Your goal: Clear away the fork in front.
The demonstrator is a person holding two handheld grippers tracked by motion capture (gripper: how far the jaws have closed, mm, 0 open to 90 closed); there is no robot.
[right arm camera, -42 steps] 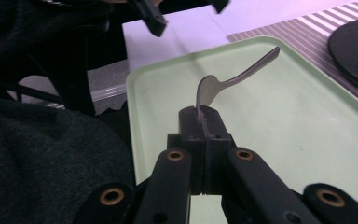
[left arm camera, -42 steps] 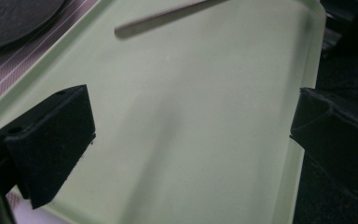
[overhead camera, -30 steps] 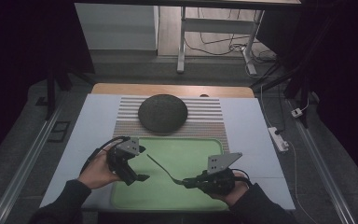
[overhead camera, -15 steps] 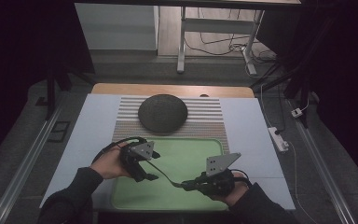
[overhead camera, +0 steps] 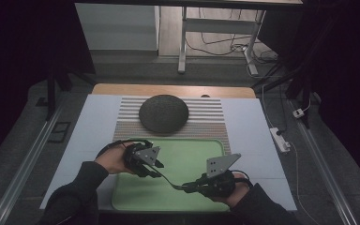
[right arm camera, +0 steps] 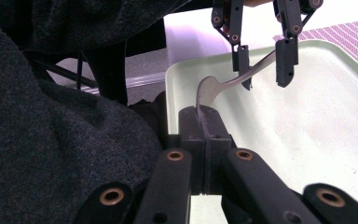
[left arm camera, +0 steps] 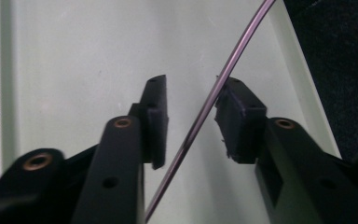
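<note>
Handover step, by my judgement. Right gripper (right arm camera: 204, 122) clamps the spoon (right arm camera: 210, 89) bowl above the green tray (overhead camera: 187, 154); left gripper (left arm camera: 191, 119) jaws stand wide around the handle. Next: close squarely.

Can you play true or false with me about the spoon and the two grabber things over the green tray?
1. The right gripper pinches the shiny metal spoon by its bowl end. True.
2. The left gripper is clamped shut on the spoon's handle. False: its jaws are open, with the handle passing between them.
3. The spoon is above the pale green plastic tray. True.
4. The dark round dome-shaped object sits inside the tray. False: it rests on the striped mat beyond it.
</note>
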